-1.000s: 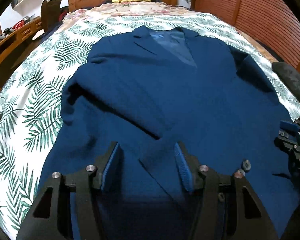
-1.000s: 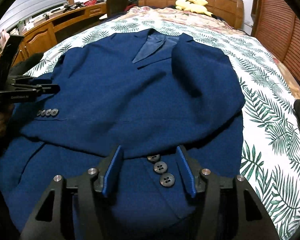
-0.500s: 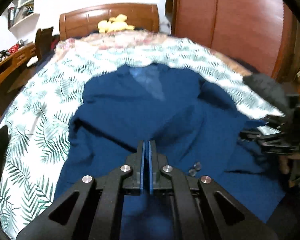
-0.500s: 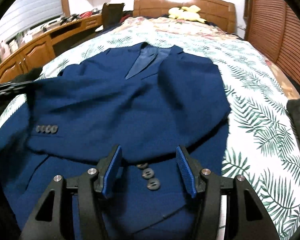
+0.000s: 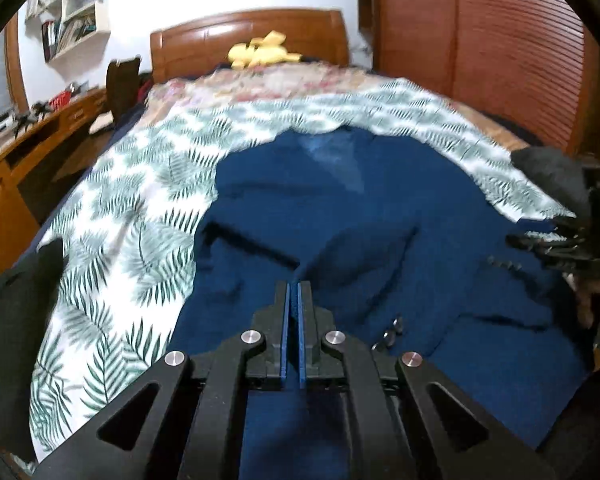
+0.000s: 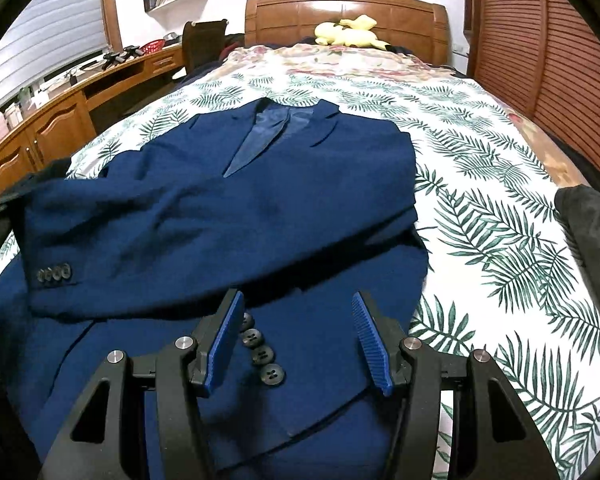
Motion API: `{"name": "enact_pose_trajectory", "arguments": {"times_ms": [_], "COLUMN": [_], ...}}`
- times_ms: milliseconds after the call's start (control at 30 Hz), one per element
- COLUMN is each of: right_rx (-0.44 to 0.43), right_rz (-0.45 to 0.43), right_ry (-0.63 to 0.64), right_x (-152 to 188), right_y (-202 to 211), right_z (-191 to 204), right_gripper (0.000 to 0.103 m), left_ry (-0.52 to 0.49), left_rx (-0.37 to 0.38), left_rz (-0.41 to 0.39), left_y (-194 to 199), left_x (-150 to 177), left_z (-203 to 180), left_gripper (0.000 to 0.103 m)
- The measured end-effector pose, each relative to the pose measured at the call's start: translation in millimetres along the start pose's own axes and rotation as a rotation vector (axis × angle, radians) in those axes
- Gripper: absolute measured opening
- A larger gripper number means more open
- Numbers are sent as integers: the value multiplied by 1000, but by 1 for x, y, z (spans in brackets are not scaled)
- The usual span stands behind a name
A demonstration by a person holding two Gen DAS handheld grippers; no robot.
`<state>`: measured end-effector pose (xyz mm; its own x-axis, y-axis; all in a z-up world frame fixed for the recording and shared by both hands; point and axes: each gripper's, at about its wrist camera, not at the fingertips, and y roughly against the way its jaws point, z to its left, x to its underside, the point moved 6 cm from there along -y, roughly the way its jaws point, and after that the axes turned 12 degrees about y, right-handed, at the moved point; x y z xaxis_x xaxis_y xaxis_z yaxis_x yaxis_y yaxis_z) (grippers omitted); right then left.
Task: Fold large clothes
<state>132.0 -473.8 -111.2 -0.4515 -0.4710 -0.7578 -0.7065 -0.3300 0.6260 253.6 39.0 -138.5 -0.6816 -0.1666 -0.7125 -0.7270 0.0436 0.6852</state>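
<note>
Blazer [image 6: 228, 216]: navy suit jacket lay face up on the leaf-print bedspread [image 6: 492, 208], collar far ahead of both jaws, hem nearest them.
Sleeves: 1 sleeve [image 6: 172, 240] was folded across the chest, its 4 cuff buttons [image 6: 54, 274] ahead and left of the right jaws; a second cuff with 4 buttons [image 6: 262, 350] lay just below and between those jaws.
Left gripper [image 5: 294, 300]: jaws were pressed together with only a thin slit between the blue pads; no cloth was visibly clamped, and the jacket lay below and ahead of the tips.
Right gripper [image 6: 300, 332]: jaws stood apart and empty, hovering above the lower front panel.
Step in hand: judged to be setting up the bottom-to-collar fold.
How to do it well: each jaw should take a hem corner, pinching both cloth layers, then lift evenly and carry the hem toward the collar so the crossed sleeves stay flat.
Risk: a shallow pinch on thick wool would likely slip.
</note>
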Motion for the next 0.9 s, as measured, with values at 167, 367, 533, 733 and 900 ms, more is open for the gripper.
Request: {"name": "enact_pose_trajectory", "arguments": {"times_ms": [167, 367, 533, 733, 900], "right_rx": [-3, 5, -3, -7, -19], "right_rz": [5, 17, 16, 26, 43], "right_ry": [10, 20, 29, 38, 55], "right_x": [-3, -3, -3, -2, -1], "right_y": [-4, -8, -11, -16, -24], "right_z": [2, 6, 8, 12, 19], "right_gripper": [58, 58, 58, 58, 58], "left_ry": [23, 9, 18, 16, 20], "left_rx": [-35, -61, -29, -32, -43], "left_rz": [27, 27, 28, -16, -49], "left_y": [-8, -16, -13, 6, 25], "left_x": [7, 16, 20, 29, 44], "left_z": [16, 24, 28, 39, 50], "left_gripper": [4, 4, 6, 55, 76]}}
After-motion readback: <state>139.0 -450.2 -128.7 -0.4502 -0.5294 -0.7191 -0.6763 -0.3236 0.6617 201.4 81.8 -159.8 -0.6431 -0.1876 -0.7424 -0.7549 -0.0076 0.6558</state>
